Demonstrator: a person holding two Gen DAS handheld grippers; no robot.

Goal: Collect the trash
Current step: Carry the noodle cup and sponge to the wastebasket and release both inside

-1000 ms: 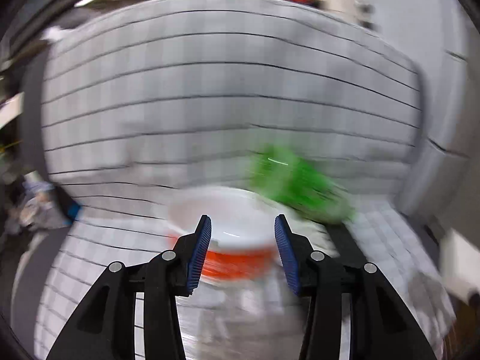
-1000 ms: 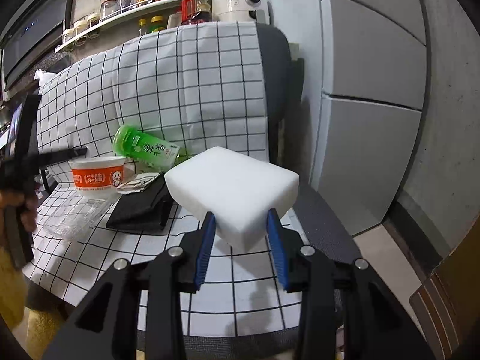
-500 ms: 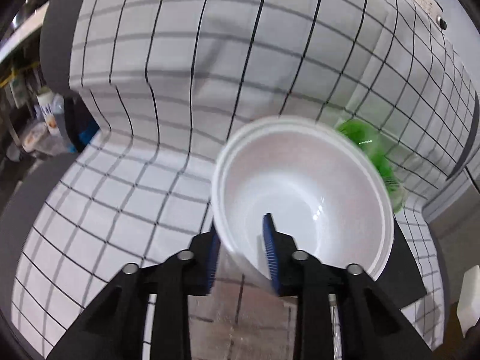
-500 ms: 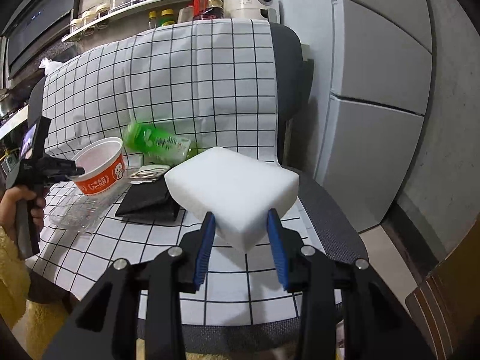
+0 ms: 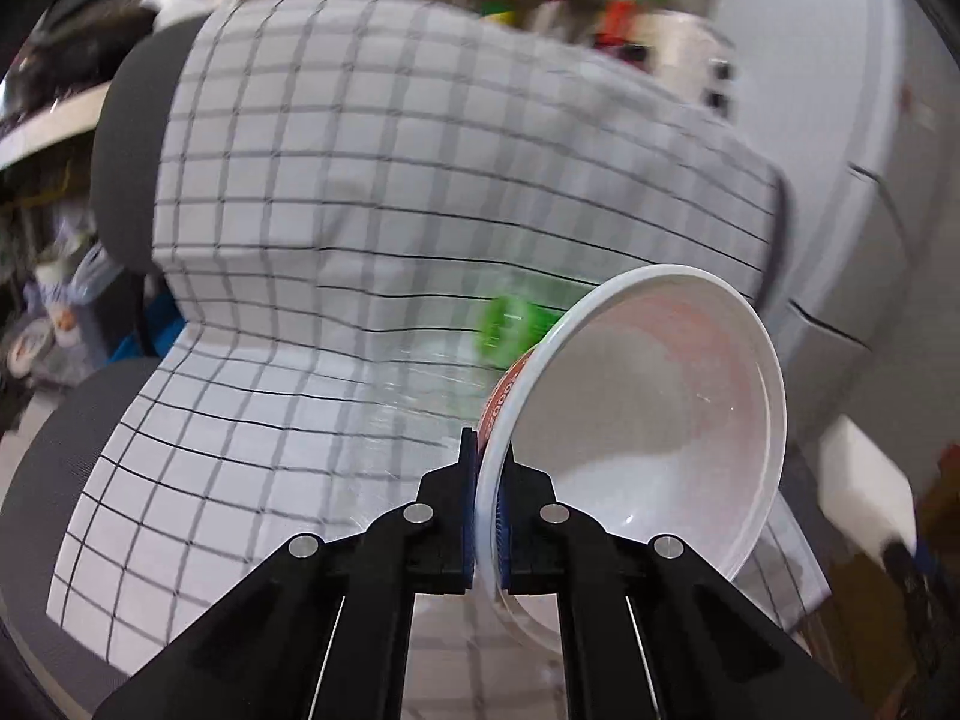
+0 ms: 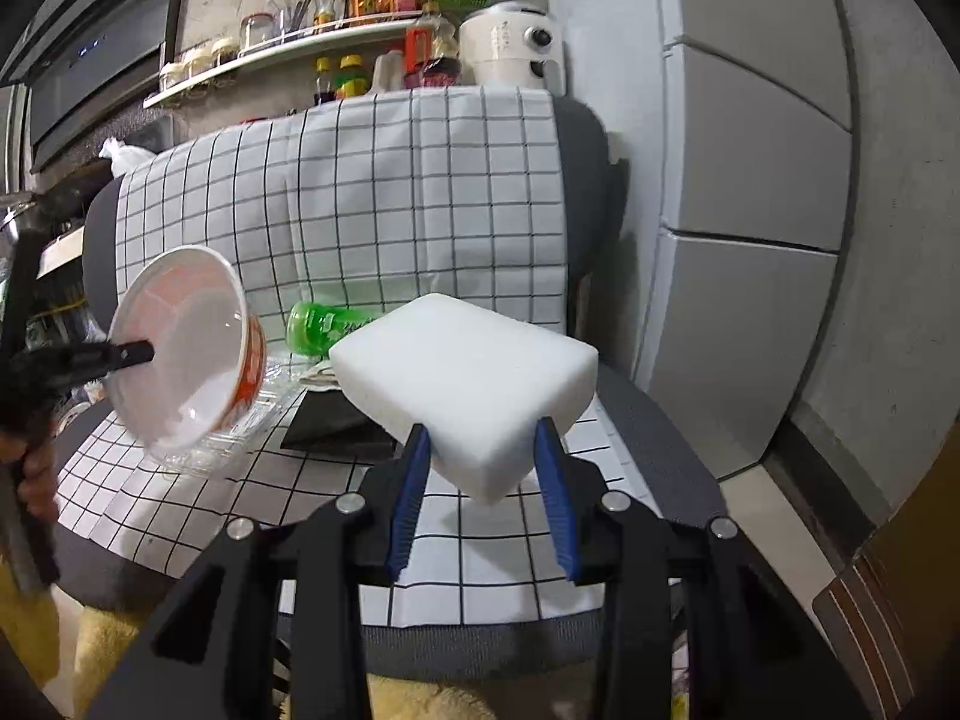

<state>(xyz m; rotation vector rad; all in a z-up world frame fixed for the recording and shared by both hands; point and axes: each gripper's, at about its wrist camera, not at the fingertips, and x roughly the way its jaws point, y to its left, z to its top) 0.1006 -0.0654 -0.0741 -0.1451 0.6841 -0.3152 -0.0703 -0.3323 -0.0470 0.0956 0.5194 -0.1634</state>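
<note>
Kitchen, checked cloth (image 6: 420, 192) on chair | left hand-held gripper (image 5: 487, 498) clamps bowl (image 5: 648, 414) | right (image 6: 480, 480) clamps sponge (image 6: 474, 372)

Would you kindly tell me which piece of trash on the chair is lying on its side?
The green bottle, lying on its side against the chair's backrest. The noodle cup is lifted in the left gripper, and the black pouch lies flat.
</note>
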